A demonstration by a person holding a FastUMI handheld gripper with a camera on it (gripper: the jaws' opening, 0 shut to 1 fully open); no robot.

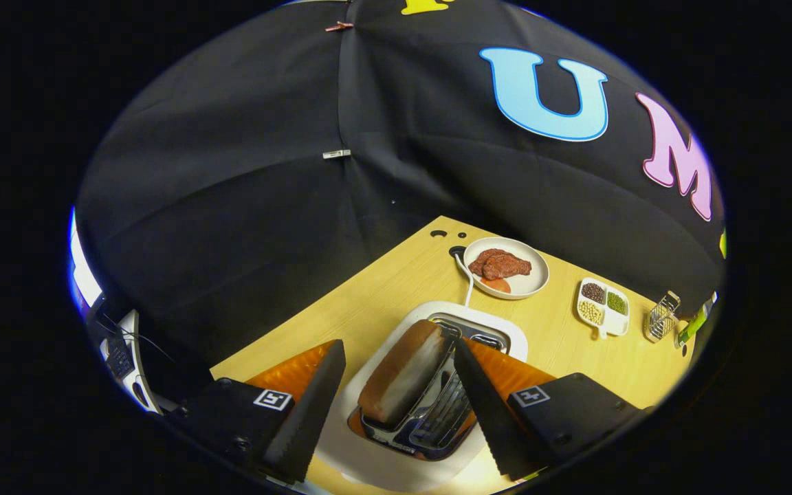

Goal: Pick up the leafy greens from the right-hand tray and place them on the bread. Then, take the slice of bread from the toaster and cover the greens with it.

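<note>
Where tool (396, 371) gapes: toaster (430, 392) holding bread (403, 371).

Handheld gripper (396, 368) with two wedge-shaped fingers, serrated inner edges, boxy black mounts carrying small square white markers

1. The worktop (382, 295) is pale wood-grain, and its far corner runs up to the black cloth wall
2. A white toaster (437, 399) stands on it, closest to the gripper (396, 385), whose fingers are spread apart on either side of the toaster without touching it
3. A slice of bread (401, 371) stands upright in one toaster slot
4. Beyond the toaster a white plate (537, 275) lies on the worktop with reddish-brown meat (502, 264) on it
5. A white cord (466, 278) runs from the toaster past the plate's rim
6. A white divided dish (603, 308) of beans lies further along, well apart from the plate
7. A small wire rack (662, 316) stands just beside that dish
</note>
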